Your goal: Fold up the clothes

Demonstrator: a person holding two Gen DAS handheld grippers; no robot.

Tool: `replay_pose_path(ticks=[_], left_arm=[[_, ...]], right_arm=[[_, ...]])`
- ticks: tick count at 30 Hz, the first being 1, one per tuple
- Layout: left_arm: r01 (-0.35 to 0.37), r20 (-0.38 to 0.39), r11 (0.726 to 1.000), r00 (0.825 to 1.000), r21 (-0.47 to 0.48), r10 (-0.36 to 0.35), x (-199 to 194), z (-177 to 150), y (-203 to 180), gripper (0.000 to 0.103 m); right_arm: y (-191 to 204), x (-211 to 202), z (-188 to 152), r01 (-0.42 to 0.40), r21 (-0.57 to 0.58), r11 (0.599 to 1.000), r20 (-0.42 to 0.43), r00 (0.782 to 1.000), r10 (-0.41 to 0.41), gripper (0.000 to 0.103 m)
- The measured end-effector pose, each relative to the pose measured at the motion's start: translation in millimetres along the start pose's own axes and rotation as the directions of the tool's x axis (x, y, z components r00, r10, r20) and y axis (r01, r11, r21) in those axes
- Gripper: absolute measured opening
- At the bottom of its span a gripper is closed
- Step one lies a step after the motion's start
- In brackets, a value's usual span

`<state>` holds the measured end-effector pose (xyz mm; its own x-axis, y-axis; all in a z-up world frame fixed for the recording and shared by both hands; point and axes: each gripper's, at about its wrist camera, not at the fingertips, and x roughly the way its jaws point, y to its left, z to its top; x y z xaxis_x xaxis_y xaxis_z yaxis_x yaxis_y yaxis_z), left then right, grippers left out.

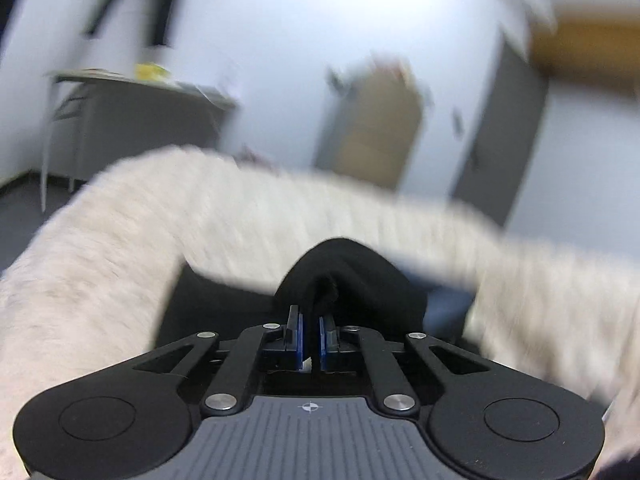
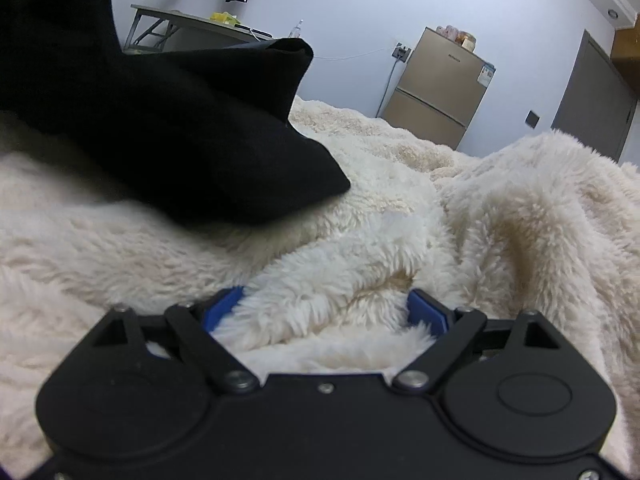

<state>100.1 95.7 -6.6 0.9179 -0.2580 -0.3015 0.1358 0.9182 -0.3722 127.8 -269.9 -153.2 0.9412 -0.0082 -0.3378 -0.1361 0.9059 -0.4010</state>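
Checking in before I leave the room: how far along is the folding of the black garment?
Early. Done: the left gripper is shut on a bunch of the black garment, lifting part of it off the fluffy blanket. In hand: that raised corner. Left: the right gripper is open over blanket only, and no neat fold shows.

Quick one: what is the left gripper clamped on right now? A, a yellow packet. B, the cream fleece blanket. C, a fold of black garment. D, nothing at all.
C: in the left wrist view the left gripper has its blue pads nearly together on a bunched fold of the black garment.
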Motion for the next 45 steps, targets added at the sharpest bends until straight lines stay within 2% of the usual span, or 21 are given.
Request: replay_pose_path(ticks=[2, 4, 8, 10, 12, 14, 16, 18, 21, 24, 27, 29, 32, 33, 34, 36, 37, 39, 40, 43, 45], left_arm=[[-0.055, 0.089, 0.993, 0.994, -0.106, 0.065, -29, 21, 33, 0.006], [-0.107, 0.119, 0.985, 0.985, -0.134, 0.123, -41, 30, 49, 0.006], [-0.200, 0.098, 0.967, 0.971, -0.156, 0.216, -51, 27, 71, 0.007], [-0.303, 0.029, 0.932, 0.949, -0.198, 0.315, -50, 12, 85, 0.008], [-0.357, -0.007, 0.909, 0.931, -0.216, 0.364, -51, 5, 92, 0.010], [-0.425, -0.034, 0.879, 0.903, -0.216, 0.429, -54, -4, 93, 0.021], [-0.467, -0.016, 0.857, 0.880, -0.220, 0.475, -63, -5, 91, 0.055], [-0.492, 0.003, 0.838, 0.862, -0.238, 0.507, -71, -5, 91, 0.056], [-0.460, 0.017, 0.835, 0.873, -0.302, 0.488, -79, -7, 97, 0.069], [-0.378, 0.012, 0.840, 0.910, -0.389, 0.415, -82, -16, 99, 0.078], [-0.385, -0.039, 0.871, 0.919, -0.304, 0.392, -60, -19, 94, 0.081], [-0.382, -0.093, 0.896, 0.924, -0.226, 0.371, -41, -20, 91, 0.081], [-0.404, -0.144, 0.906, 0.911, -0.127, 0.386, -15, -23, 85, 0.079], [-0.410, -0.155, 0.907, 0.906, -0.092, 0.394, -8, -24, 83, 0.063], [-0.405, -0.158, 0.913, 0.906, -0.045, 0.393, -4, -25, 81, 0.036], [-0.384, -0.164, 0.923, 0.911, 0.000, 0.379, -1, -27, 84, 0.009], [-0.368, -0.168, 0.930, 0.917, -0.014, 0.361, -5, -29, 90, 0.009], [-0.367, -0.144, 0.927, 0.924, -0.078, 0.354, -16, -31, 106, 0.009], [-0.369, -0.128, 0.924, 0.926, -0.101, 0.356, -21, -30, 110, 0.009], [-0.381, -0.062, 0.917, 0.924, -0.115, 0.376, -37, -27, 112, 0.009], [-0.380, -0.030, 0.920, 0.925, -0.098, 0.379, -46, -27, 106, 0.010]], right_arm=[[0, -1, -1, 0.001, 0.001, 1.000, 0.002, 1.000, -0.001, 0.088], [1, -2, -1, 0.002, 0.001, 1.000, 0.004, 1.000, -0.002, 0.088], [1, -3, -2, 0.001, 0.001, 1.000, 0.006, 1.000, -0.001, 0.088], [1, -3, -3, 0.001, -0.001, 1.000, 0.008, 1.000, -0.001, 0.088], [0, -4, -5, 0.001, 0.000, 1.000, 0.010, 1.000, -0.001, 0.088], [-1, -5, -6, 0.000, 0.001, 1.000, 0.011, 1.000, 0.000, 0.088], [0, -4, -6, -0.004, -0.012, 1.000, 0.015, 1.000, 0.004, 0.088], [4, -1, -5, -0.004, -0.043, 0.999, 0.028, 1.000, 0.005, 0.087], [6, 5, -3, -0.006, -0.083, 0.997, 0.038, 0.999, 0.009, 0.087], [6, 5, -4, -0.001, -0.084, 0.996, 0.043, 0.999, 0.005, 0.087], [7, 4, -5, 0.006, -0.078, 0.997, 0.051, 0.999, -0.002, 0.087], [5, 3, -6, 0.011, -0.083, 0.996, 0.052, 0.999, -0.007, 0.087], [4, 3, -3, 0.016, -0.093, 0.996, 0.043, 0.999, -0.012, 0.088], [4, 3, 0, 0.019, -0.090, 0.996, 0.025, 1.000, -0.017, 0.088], [5, 3, 4, 0.023, -0.086, 0.996, 0.004, 1.000, -0.023, 0.089], [5, 2, 13, 0.028, -0.065, 0.998, -0.049, 0.998, -0.031, 0.089], [3, 3, 20, 0.023, -0.046, 0.999, -0.082, 0.996, -0.027, 0.089], [-7, -2, 46, 0.023, 0.030, 0.999, -0.101, 0.995, -0.020, 0.080], [-14, -8, 62, 0.018, 0.091, 0.996, -0.070, 0.997, -0.011, 0.080], [-27, -20, 120, -0.089, 0.220, 0.971, 0.047, 0.996, 0.080, 0.080], [-27, -17, 170, -0.240, 0.222, 0.945, 0.112, 0.969, 0.220, 0.085]])
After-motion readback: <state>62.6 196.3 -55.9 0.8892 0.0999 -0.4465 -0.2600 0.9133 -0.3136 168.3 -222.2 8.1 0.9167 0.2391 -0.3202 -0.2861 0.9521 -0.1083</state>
